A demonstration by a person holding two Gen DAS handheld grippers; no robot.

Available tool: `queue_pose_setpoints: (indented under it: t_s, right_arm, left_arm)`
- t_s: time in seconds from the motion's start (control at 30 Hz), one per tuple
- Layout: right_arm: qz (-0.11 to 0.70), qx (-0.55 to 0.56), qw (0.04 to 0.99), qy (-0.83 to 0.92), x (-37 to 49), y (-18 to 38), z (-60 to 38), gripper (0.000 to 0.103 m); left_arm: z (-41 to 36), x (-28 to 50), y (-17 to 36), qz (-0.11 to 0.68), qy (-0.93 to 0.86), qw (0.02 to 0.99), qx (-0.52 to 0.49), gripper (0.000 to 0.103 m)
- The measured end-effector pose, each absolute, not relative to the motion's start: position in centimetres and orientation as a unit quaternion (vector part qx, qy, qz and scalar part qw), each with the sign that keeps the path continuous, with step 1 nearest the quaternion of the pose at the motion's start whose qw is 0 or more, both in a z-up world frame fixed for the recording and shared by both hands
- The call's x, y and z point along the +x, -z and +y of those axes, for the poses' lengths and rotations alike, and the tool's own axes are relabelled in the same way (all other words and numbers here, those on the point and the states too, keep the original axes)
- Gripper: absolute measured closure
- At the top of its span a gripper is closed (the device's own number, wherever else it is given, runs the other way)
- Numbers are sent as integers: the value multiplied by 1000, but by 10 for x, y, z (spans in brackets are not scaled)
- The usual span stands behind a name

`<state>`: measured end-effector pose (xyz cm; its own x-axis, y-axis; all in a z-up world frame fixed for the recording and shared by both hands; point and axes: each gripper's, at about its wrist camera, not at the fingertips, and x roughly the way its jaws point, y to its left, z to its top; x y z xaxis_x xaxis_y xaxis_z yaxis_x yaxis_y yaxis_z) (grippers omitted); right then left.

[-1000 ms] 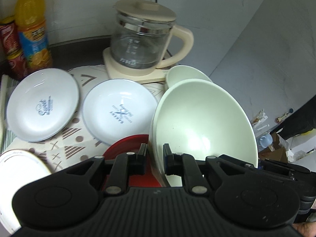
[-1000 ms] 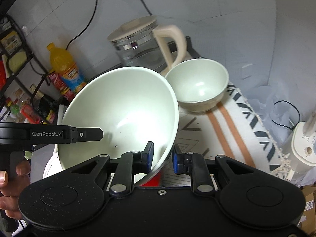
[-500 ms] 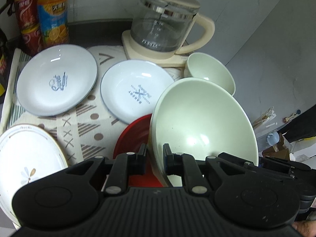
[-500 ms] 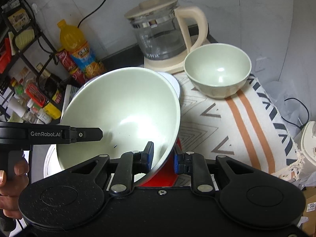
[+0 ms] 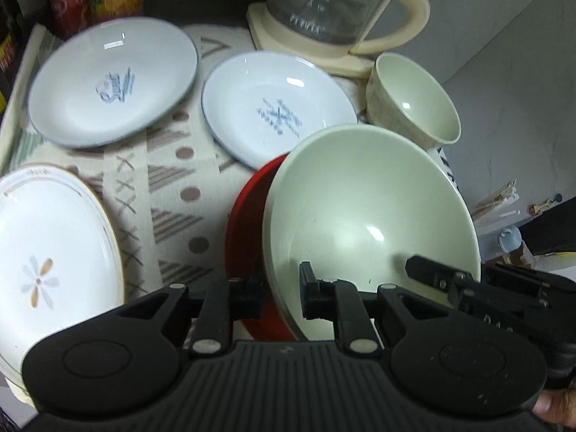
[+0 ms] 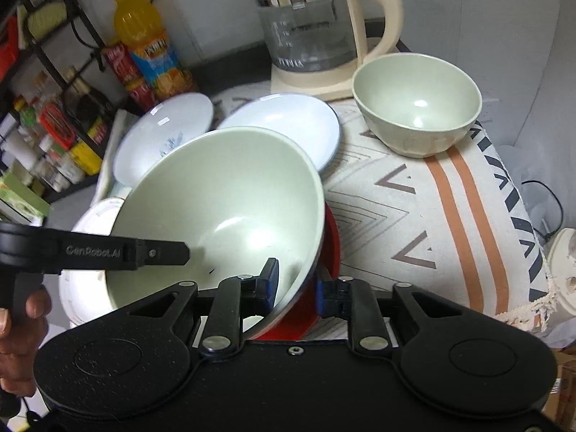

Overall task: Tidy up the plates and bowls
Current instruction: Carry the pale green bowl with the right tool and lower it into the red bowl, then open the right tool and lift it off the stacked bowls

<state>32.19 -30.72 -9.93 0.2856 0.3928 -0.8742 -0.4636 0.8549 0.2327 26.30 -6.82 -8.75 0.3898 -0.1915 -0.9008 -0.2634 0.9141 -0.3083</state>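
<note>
A large pale green bowl (image 5: 360,216) (image 6: 223,198) hangs tilted just over a red plate (image 5: 248,216) (image 6: 331,244) on the patterned cloth. My left gripper (image 5: 280,288) pinches its near rim, one pad inside and one outside; the jaws are opening slightly with the rim still between them. My right gripper (image 6: 297,284) grips the opposite rim the same way, its jaws closing on it. A smaller green bowl (image 5: 414,108) (image 6: 417,108) stands upright beyond, near the kettle. Two blue-rimmed white plates (image 5: 111,82) (image 5: 277,111) and a flower plate (image 5: 46,252) lie to the left.
A glass kettle (image 6: 316,28) on a cream base stands at the back. An orange juice bottle (image 6: 144,36) and red cans sit back left beside a rack of jars. The cloth's fringed edge (image 6: 522,309) drops off at the right.
Both grippers have come down and forward with the large bowl. It now sits lower and closer over the red plate, and the plates and kettle loom larger.
</note>
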Motion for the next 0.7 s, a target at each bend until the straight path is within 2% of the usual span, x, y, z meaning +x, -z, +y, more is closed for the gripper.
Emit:
queue_pose_setpoints:
  t_s: [0.37,0.7]
  right_arm:
    - [543,-42,804,-239,339,114,-304,92]
    - [557,-36,795,-238,347,120,-301,89]
  left_arm:
    - [-54,270,69,539,-35,815,-210,87]
    - [-50,279,47,527,-52,827,-190,83]
